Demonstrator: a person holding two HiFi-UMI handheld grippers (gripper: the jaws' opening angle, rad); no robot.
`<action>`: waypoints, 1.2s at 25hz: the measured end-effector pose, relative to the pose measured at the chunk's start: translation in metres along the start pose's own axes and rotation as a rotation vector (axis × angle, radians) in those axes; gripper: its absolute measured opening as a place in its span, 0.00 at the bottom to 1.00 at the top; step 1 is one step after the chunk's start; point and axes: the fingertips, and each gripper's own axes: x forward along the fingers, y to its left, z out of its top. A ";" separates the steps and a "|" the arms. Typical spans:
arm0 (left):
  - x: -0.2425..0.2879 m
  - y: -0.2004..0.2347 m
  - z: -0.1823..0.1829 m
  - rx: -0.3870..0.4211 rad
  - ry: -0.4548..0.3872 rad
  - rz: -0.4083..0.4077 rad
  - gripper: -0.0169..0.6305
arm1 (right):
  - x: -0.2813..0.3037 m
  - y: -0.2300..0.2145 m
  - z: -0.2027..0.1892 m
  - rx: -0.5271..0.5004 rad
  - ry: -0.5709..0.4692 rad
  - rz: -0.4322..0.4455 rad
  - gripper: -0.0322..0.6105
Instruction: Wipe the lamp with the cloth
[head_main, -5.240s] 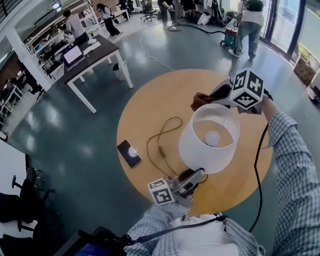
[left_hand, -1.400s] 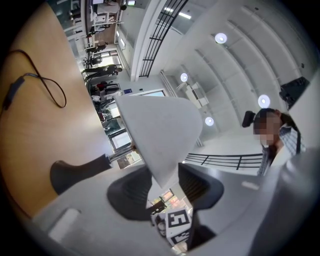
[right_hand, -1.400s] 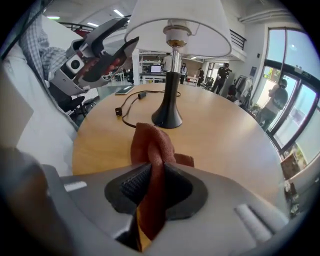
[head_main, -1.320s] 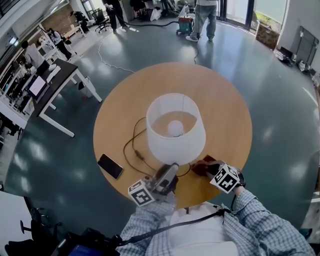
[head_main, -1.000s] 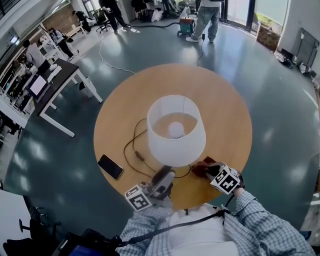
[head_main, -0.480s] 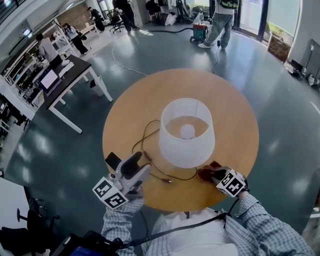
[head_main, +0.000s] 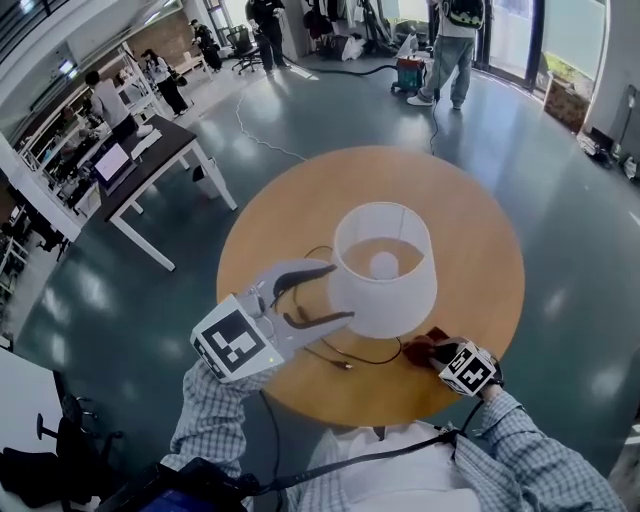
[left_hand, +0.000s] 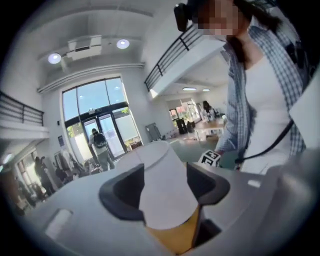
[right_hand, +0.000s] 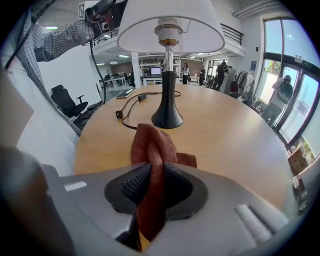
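Now, your left tongs (head_main: 338, 291) hang above the round wooden tabletop (head_main: 480, 220), jaws wide apart and gripping nothing, tips just beside the left edge of the white lampshade (head_main: 385, 290). The table lamp (right_hand: 167, 112) stands upright mid-tabletop. On the right, near the tabletop's front edge, your right tongs (head_main: 428, 350) are clamped on the rust-red cloth (right_hand: 152, 145), which sits near the lamp's black base without touching it.

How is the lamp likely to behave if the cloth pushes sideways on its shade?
Probably top-heavy: the lamp has a wide shade on a thin stem and small base, so it may tip or slide. The shade looks thin, likely denting easily.
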 end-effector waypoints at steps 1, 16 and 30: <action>0.007 0.000 0.003 0.056 0.026 -0.019 0.44 | 0.000 0.000 0.000 -0.001 0.001 0.000 0.17; 0.059 -0.020 -0.009 0.480 0.572 -0.422 0.34 | -0.002 0.000 0.002 0.023 -0.005 0.003 0.17; 0.056 -0.031 -0.015 0.503 0.586 -0.524 0.19 | -0.005 -0.001 -0.003 0.025 0.000 0.013 0.17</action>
